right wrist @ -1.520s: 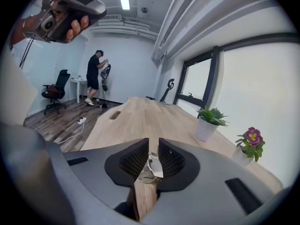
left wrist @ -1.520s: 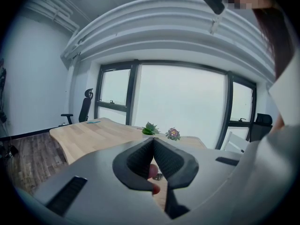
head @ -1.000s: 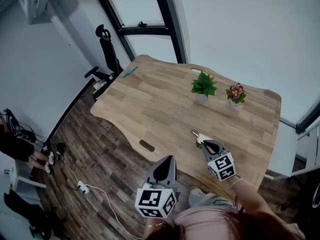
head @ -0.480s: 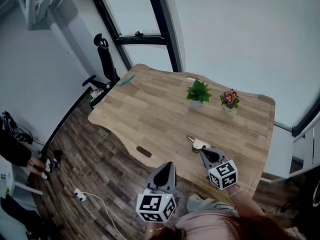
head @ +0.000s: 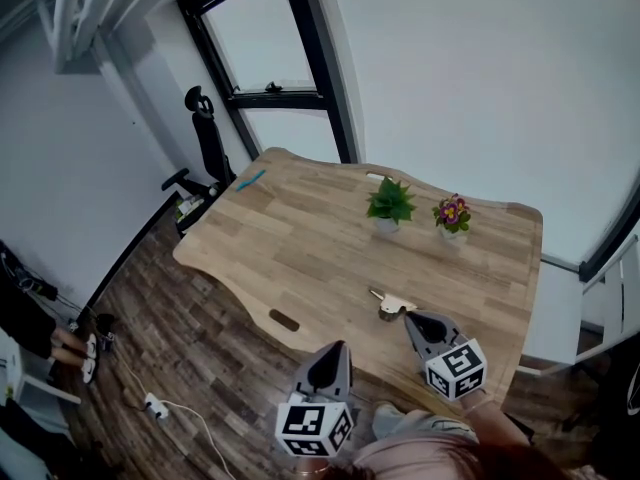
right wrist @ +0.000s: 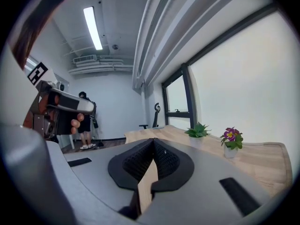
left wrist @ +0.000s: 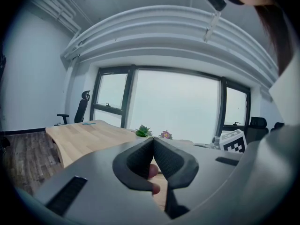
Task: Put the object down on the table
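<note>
Lying flat on the wooden table, near its front edge, the keys are free of both grippers, with bare wood all round them. The right gripper hovers just beside them on the near side, its tips pointing toward them but not touching. In the right gripper view its jaws are pressed together along their ribbed pads with nothing between them, and only a strip of tabletop shows through the gap below. The left gripper hangs near the table's front edge, by the dark plank floor and apart from the keys. The left gripper view shows its jaws likewise closed tip to tip and empty, with the person's fingers visible behind the gap. Farther back on the table stand a green potted plant and, just to its right, a small flowering plant, both well apart from the keys. A teal pen lies at the far left corner, near a black office chair that stands by the window. A white cable trails across the floor at the left
</note>
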A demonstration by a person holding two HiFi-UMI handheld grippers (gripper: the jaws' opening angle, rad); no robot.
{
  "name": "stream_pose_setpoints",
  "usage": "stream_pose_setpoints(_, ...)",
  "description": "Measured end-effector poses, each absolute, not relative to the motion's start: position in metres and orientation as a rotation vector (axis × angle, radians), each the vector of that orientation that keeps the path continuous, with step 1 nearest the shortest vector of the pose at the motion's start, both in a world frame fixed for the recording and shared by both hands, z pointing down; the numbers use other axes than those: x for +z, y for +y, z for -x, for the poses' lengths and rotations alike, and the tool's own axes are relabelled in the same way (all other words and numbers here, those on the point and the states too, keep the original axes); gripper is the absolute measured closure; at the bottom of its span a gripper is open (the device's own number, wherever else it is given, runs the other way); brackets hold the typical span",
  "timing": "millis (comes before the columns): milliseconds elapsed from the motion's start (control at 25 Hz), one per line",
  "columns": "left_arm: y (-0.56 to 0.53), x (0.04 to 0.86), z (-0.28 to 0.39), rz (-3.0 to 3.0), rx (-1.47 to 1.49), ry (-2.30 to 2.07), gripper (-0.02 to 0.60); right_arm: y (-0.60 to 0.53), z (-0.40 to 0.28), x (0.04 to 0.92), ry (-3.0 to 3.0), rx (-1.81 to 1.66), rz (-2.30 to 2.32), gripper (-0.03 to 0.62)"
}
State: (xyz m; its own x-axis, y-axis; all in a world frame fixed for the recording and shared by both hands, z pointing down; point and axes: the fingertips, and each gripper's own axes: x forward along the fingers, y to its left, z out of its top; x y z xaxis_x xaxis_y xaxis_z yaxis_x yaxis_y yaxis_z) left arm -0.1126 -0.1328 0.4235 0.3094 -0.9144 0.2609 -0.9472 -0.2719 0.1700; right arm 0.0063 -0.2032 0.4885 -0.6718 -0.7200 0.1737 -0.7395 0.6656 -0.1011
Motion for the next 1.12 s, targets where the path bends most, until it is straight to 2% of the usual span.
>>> stream_pose_setpoints(1120, -0.150, 0.416, 0.104, -2.330, 0.163, -1.673, 0.580, -0.192, -0.029, 0.436, -2.812, 0.196, -1.346, 0.594)
